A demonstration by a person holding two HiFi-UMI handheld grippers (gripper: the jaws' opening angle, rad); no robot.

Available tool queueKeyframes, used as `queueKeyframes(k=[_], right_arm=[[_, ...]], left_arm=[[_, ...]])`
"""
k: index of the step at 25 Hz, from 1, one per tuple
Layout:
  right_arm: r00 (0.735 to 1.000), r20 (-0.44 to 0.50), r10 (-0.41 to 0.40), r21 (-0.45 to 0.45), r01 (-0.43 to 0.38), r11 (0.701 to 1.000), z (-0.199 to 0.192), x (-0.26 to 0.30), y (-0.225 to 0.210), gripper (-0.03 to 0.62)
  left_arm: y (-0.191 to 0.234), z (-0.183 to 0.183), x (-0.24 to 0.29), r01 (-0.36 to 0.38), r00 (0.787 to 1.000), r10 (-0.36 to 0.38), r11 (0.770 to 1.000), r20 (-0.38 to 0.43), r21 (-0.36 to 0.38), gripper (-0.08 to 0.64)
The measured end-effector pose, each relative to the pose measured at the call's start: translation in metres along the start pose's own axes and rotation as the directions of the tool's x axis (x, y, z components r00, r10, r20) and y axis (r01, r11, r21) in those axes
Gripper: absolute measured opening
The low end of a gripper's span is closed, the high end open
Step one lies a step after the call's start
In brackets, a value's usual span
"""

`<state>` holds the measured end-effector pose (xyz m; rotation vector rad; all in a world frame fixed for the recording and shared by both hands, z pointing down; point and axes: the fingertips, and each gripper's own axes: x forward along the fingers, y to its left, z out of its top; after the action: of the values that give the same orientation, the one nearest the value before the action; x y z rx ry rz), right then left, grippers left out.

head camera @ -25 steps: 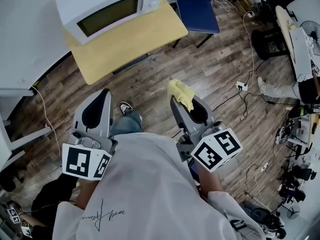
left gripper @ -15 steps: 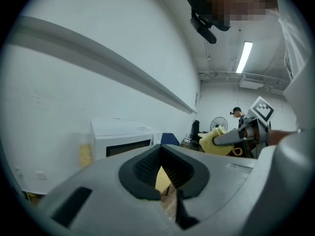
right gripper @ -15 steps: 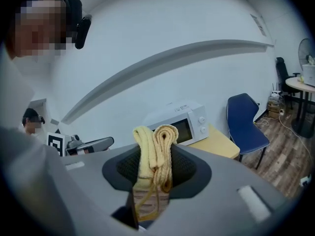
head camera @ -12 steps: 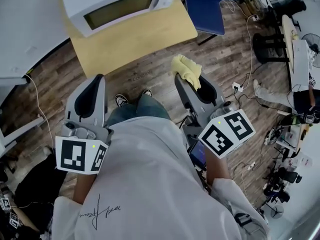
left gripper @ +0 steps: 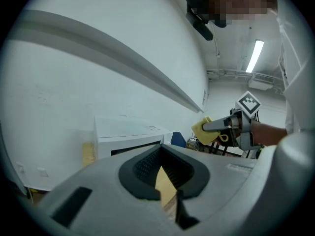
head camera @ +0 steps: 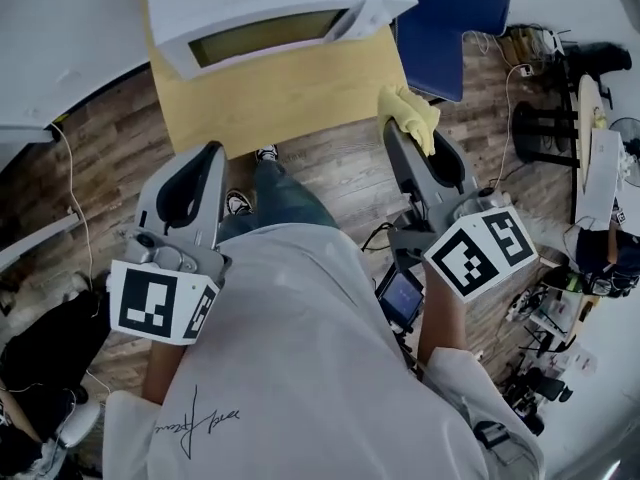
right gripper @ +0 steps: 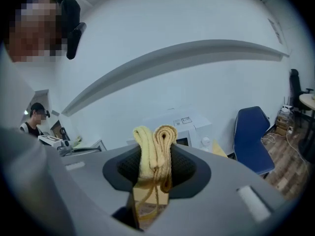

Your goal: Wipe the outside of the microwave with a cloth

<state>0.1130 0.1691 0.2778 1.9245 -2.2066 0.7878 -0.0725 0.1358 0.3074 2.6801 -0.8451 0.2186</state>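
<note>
White microwave across the top of the head view, standing on a light wooden table, its dark door window turned toward the lower edge of the frame. Blue chair in the upper right corner, just beside the table.

Right gripper in the upper right, at the table's right-hand corner, jaws closed tight on a folded yellow cloth. Cloth bunched in two rolled folds at the jaw tips, standing up out of the grip, near the microwave's right front corner. Touching or apart there: cannot tell from any view. Seen along the right gripper's own jaws, microwave straight behind the cloth, with its knob and label in sight.

Left gripper at left centre, tips over the wood floor just below the table's front edge, well apart from the cloth. Jaws brought together with nothing between them, only a thin wedge of tabletop showing through the slit.

White shirt filling the bottom of the frame.
</note>
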Motion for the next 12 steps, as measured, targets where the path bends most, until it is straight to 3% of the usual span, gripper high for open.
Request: queueKeyframes(k=[7,12], right_arm=[[0.998,0.006,0.062,-0.089,-0.061,0.994,0.06,0.07,-0.039,0.134],[0.983,-0.022,0.18,-0.221,-0.18,0.959,0.101,0.117,-0.057,0.132]], left_arm=[[0.036,0.039,0.052,-0.066,0.997,0.066,0.998,0.032,-0.003,-0.011],[0.046,0.059,0.081,-0.113,0.991,0.114,0.993,0.073,-0.016,-0.01]])
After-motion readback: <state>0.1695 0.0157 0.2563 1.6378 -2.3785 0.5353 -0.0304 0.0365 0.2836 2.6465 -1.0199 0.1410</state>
